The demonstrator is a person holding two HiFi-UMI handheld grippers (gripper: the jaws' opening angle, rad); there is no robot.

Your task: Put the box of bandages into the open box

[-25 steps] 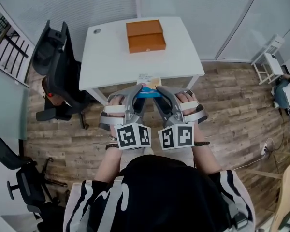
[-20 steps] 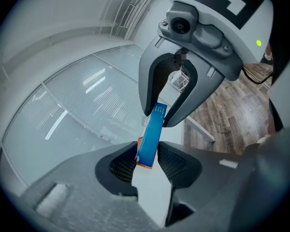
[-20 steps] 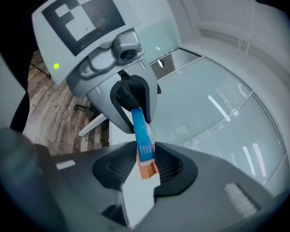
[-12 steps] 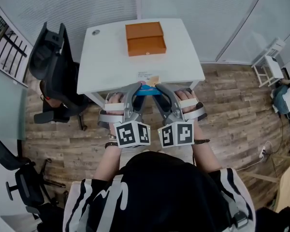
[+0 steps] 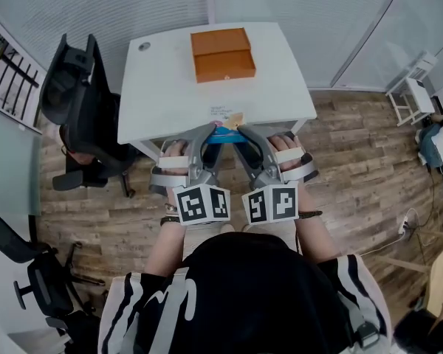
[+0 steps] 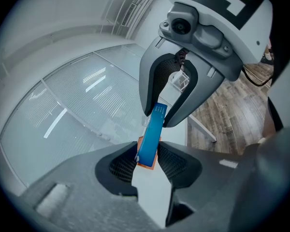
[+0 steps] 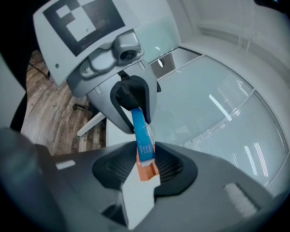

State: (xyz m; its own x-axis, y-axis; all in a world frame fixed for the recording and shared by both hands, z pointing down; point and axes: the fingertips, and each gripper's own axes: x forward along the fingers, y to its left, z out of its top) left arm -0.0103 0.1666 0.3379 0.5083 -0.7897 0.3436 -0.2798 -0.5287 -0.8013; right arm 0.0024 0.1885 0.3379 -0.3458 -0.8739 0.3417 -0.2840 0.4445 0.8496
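Our left gripper [image 6: 147, 154] has its jaws clamped on 1 end of the blue bandage box [image 6: 152, 132] and our right gripper [image 7: 145, 164] is clamped on the other end, so the 2 grippers face each other with it bridged between them. We hold it in the air just over the near edge of the white table [image 5: 170, 87], well short of the orange box [image 5: 221, 54] at the far side, with a black chair [image 5: 77, 94] left of the table
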